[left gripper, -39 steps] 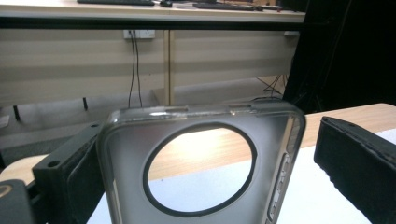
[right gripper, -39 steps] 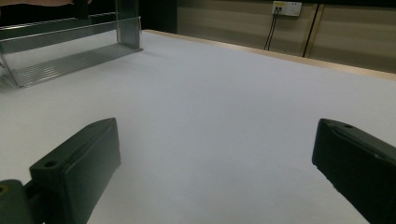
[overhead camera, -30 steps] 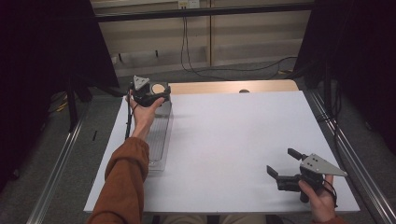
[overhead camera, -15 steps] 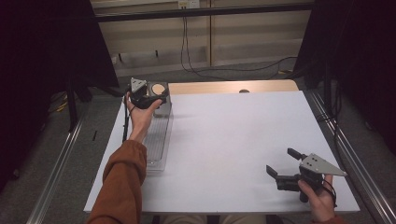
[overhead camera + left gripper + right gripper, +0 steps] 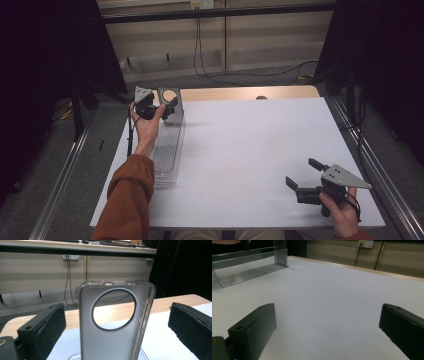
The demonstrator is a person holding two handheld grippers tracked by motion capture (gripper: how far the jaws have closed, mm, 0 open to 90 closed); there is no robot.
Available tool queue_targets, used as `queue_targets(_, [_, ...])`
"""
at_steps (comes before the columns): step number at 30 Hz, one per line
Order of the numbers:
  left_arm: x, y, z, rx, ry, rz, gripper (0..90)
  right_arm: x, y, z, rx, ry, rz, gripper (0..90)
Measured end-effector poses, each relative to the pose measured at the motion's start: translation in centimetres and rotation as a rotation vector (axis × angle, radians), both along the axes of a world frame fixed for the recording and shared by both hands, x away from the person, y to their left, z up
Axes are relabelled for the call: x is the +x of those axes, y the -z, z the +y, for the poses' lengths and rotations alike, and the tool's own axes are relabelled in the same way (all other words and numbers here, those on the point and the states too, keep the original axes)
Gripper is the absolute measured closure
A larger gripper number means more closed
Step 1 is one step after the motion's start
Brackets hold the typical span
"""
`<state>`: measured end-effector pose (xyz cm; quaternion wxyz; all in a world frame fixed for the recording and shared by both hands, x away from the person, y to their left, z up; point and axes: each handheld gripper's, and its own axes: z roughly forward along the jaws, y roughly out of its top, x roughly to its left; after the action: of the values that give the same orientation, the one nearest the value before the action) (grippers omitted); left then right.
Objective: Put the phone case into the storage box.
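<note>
A clear phone case (image 5: 179, 107) with a round camera hole stands upright at the far end of a clear plastic rack (image 5: 167, 150) on the table's left side. My left gripper (image 5: 167, 107) is level with the case, open. In the left gripper view the case (image 5: 110, 345) rises between the two black jaws with a gap on either side, and the left gripper (image 5: 115, 322) touches nothing. My right gripper (image 5: 301, 172) rests low over the near right corner, open and holding nothing. In its own view the right gripper (image 5: 327, 322) faces bare table, with the rack (image 5: 249, 272) far off at the left.
The white table top (image 5: 250, 150) spreads wide between the two hands. A wooden strip (image 5: 240, 93) runs along its far edge. Metal rails (image 5: 370, 160) flank the table, and cables hang on the wall behind.
My left gripper has drifted slightly left and toward the person, still beside the case. The right gripper has not moved.
</note>
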<state>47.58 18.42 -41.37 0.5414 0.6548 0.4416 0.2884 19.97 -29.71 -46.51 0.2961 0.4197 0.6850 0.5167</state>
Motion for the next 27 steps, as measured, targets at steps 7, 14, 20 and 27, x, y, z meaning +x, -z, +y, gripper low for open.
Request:
queue_targets(7, [-0.6, -0.2, 0.3, -0.014, 0.007, -0.004, 1.7, 0.0, 0.0, 0.0, -0.003, 0.000, -0.002, 0.6])
queue_targets(14, [-1.3, -0.1, 0.9, -0.030, 0.023, -0.009, 1.7, 0.0, 0.0, 0.0, -0.003, -0.001, -0.002, 0.6])
queue_targets(20, [-2.0, -0.1, 1.0, -0.033, 0.052, -0.018, 1.8, 0.0, 0.0, 0.0, -0.003, 0.002, -0.006, 0.6])
queue_targets(27, [-3.0, -0.3, 0.9, -0.032, 0.074, -0.029, 1.7, 0.0, 0.0, 0.1, -0.004, 0.000, -0.005, 0.6])
